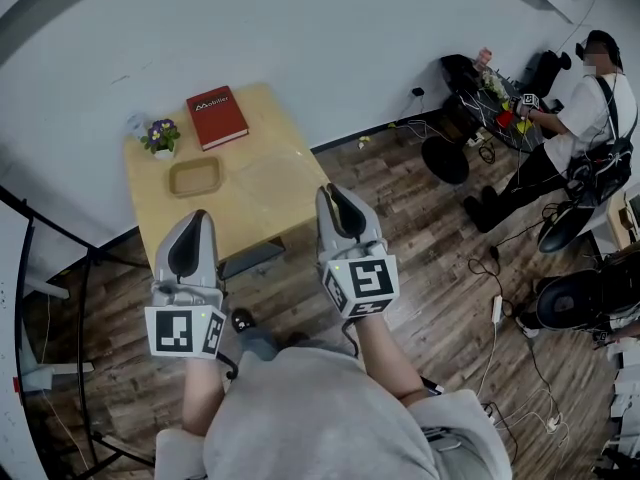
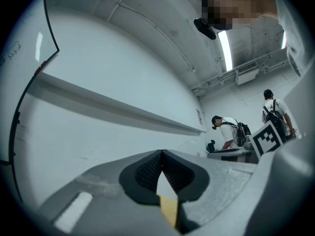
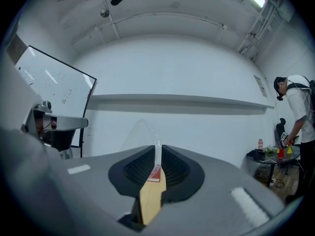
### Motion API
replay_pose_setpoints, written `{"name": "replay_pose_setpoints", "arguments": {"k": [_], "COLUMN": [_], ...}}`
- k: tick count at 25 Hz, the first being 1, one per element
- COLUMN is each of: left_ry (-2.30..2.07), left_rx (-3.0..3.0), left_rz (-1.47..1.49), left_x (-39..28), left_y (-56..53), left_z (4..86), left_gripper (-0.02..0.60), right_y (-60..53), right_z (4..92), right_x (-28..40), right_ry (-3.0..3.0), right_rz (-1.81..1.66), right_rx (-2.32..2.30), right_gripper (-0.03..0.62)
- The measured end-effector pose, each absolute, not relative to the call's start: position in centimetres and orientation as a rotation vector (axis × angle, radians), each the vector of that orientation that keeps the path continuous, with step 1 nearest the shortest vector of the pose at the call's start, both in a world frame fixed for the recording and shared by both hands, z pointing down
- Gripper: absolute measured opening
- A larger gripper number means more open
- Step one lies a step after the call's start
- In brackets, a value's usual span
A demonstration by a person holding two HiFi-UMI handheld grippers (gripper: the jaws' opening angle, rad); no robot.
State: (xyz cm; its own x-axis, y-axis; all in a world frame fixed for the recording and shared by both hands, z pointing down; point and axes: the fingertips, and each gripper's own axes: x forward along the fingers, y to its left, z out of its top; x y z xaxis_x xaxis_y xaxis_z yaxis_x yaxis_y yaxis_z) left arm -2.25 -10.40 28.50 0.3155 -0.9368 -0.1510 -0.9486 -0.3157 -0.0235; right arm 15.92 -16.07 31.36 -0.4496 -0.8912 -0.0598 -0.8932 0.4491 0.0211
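My left gripper (image 1: 197, 220) and right gripper (image 1: 333, 196): fingers pressed together, empty, above tabletop (image 1: 270, 183) near edge; tray (image 1: 195, 177) just ahead of left, long axis crosswise; book (image 1: 216, 117) beyond

the book (image 1: 217, 117) at the table's (image 1: 270, 183) far edge bears a short white word on its red cover. it starts with "m"; the rest is too small to read. black-and-white square markers, with no letters, stand on the cube faces of the left gripper (image 1: 190, 231) and the right gripper (image 1: 338, 204). faint scribbles on the whiteboard (image 3: 54, 90) can't be read.
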Motion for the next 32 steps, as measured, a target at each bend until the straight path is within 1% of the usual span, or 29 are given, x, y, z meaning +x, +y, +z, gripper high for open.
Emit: {"name": "replay_pose_setpoints", "arguments": {"k": [9, 32], "left_ry": [1.783, 1.800], "left_rx": [-2.444, -2.435], "left_rz": [0.168, 0.161], "left_x": [-2.0, -2.5], "left_y": [-9.9, -9.8], "left_z": [28.6, 28.7], "left_gripper": [0.003, 0.003], "right_y": [-15.0, -15.1], "right_z": [31.1, 30.6], "right_x": [16.6, 15.9], "right_ry": [2.627, 2.632], "right_rz": [0.085, 0.111], "right_rx": [-1.635, -1.614], "right_gripper": [0.040, 0.040]}}
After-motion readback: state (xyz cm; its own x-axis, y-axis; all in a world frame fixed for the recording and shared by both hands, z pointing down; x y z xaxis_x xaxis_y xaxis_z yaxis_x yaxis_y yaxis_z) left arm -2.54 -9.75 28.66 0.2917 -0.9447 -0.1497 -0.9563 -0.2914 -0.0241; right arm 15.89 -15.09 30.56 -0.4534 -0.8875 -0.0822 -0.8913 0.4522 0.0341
